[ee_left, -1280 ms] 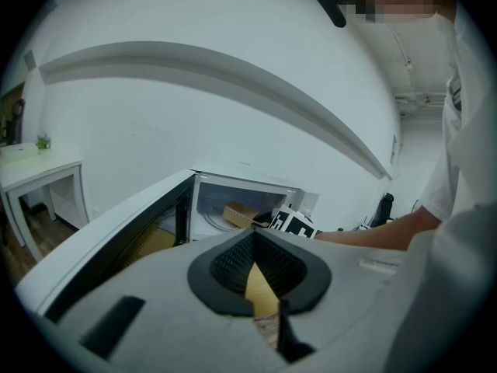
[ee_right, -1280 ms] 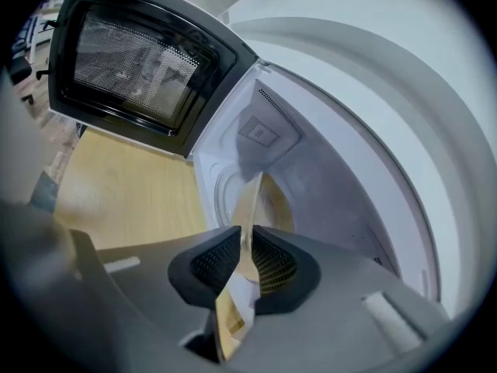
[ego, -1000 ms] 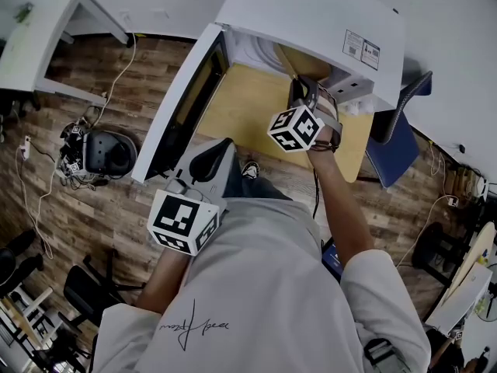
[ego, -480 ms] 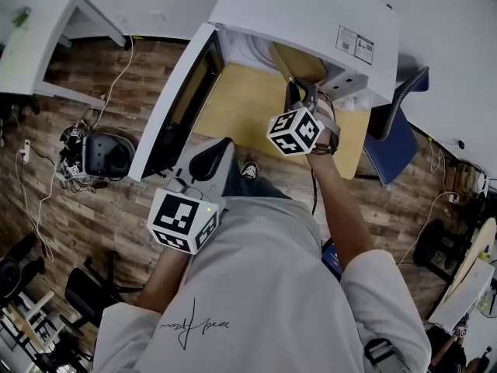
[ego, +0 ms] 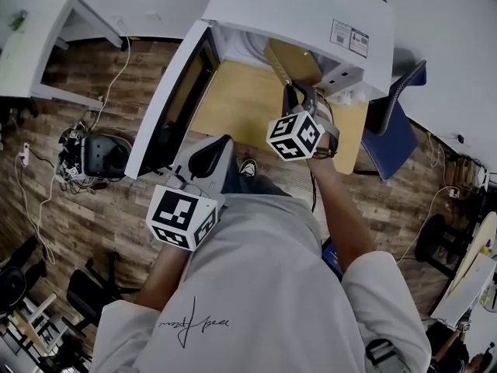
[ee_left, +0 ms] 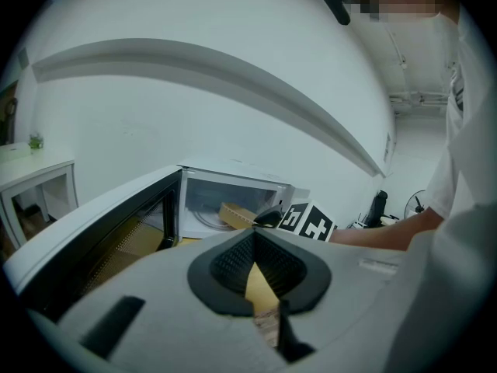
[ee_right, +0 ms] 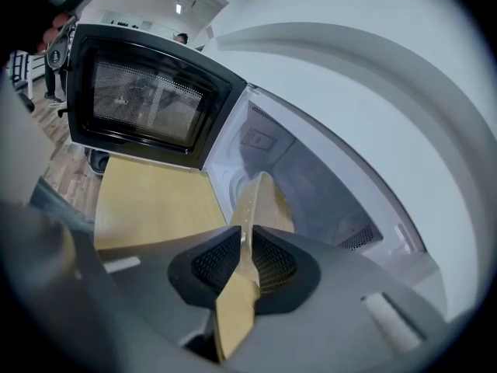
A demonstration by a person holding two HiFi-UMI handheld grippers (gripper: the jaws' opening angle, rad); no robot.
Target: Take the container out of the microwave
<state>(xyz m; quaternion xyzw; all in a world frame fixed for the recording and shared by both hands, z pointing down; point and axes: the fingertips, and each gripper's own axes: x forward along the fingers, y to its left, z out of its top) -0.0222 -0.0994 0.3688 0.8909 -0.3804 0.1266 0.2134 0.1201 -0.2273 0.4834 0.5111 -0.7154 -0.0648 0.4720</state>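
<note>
Container: a tan, flat-walled paperboard container (ego: pixel 293 59), matte, with a thin stiff rim, at the upper centre of the head view.
Container place: its far part sits inside the cavity of the white box-shaped microwave (ego: pixel 303 10). Its near edge juts out of the mouth, tilted, and the right gripper view shows the rim (ee_right: pixel 256 196) running away into the cavity.
Right tongs: the right tongs (ego: pixel 299 92) are closed on the container's thin rim, with a dark ribbed pad pressed on each side of it (ee_right: pixel 242 228).
Left tongs: the left tongs (ego: pixel 221 144) are at the centre left of the head view, their tips together with nothing between them (ee_left: pixel 253 231). They are well apart from the container and near the door's lower edge.
Door: the black-framed door with a mesh window (ego: pixel 167 107) is swung wide to the left of the cavity.
Surface: a pale yellow wooden surface (ego: pixel 237 107), smooth and flat, carries the microwave.
Edges: the surface's near edge runs just below the right tongs, and past it is brown wood-plank floor (ego: pixel 93 200).
Open room: the stretch of surface between the door and the right tongs lies open in front of the cavity mouth.
</note>
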